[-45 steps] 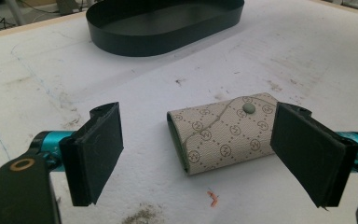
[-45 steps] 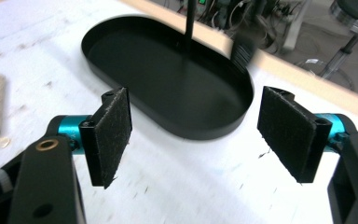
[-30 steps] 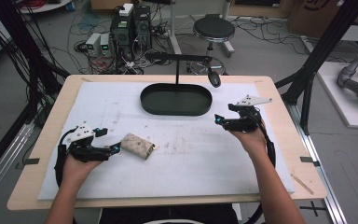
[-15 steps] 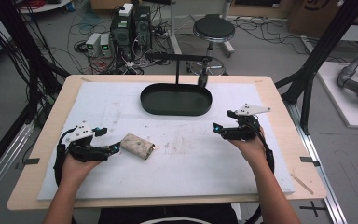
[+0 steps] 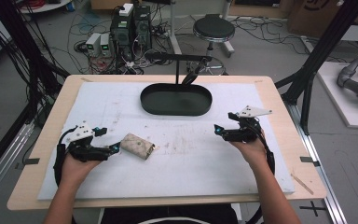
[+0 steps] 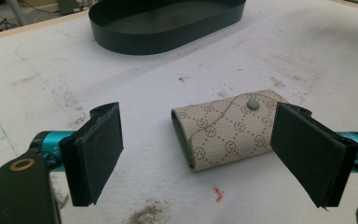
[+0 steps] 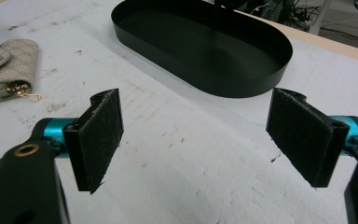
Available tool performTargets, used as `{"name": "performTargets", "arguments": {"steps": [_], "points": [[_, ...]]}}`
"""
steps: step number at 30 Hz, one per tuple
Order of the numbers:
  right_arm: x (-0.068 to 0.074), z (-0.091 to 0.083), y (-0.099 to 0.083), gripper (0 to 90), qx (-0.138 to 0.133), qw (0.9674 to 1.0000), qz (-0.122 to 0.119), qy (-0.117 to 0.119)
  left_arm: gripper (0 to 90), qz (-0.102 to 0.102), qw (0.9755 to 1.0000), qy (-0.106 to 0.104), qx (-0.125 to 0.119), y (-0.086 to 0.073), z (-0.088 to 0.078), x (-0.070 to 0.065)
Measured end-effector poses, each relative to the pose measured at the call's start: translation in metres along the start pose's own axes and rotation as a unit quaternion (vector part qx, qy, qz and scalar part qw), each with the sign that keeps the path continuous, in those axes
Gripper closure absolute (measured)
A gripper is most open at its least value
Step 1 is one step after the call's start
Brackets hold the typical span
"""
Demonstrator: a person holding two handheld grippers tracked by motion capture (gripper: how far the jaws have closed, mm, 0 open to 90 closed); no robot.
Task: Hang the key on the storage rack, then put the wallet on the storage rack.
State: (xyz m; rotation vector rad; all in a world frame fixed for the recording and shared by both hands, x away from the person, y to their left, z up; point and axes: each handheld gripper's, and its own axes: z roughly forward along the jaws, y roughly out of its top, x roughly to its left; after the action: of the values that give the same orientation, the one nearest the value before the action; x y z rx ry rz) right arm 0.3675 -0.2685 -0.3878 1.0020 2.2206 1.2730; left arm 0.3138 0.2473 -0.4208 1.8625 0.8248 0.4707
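left gripper [image 6: 200, 154] fingers apart around the small patterned pouch [image 6: 230, 128], not touching. right gripper [image 7: 198, 140] fingers apart, empty. best to squeeze slowly, then lift toward the far black tray [image 5: 176, 111].

Pouch [image 7: 7, 70] cut by left edge

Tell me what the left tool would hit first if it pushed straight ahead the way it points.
Most likely the patterned pouch: it lies on the white mat just ahead of the left tool, between its open jaws. The black tray sits farther off, though depth is hard to judge.
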Motion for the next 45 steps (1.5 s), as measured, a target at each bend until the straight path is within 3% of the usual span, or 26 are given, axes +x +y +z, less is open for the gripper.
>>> {"name": "performTargets", "arguments": {"steps": [13, 20, 33, 45], "points": [[0.004, 0.003, 0.000, 19.1, -0.011, 0.9999, -0.003, 0.012, 16.9, -0.002, 1.0000, -0.003, 0.001, -0.001, -0.001, 0.001], [0.013, 0.011, 0.005, 19.1, -0.009, 0.9995, -0.010, 0.028, 16.9, -0.002, 1.0000, 0.009, 0.004, -0.007, -0.013, 0.001], [0.044, 0.049, 0.023, 19.1, 0.003, 0.9960, -0.041, 0.079, 16.8, -0.015, 0.9990, 0.041, -0.002, -0.023, -0.047, 0.001], [0.086, 0.089, 0.039, 19.1, 0.028, 0.9878, -0.073, 0.135, 16.9, -0.036, 0.9966, 0.074, -0.004, -0.043, -0.078, 0.008]]}}
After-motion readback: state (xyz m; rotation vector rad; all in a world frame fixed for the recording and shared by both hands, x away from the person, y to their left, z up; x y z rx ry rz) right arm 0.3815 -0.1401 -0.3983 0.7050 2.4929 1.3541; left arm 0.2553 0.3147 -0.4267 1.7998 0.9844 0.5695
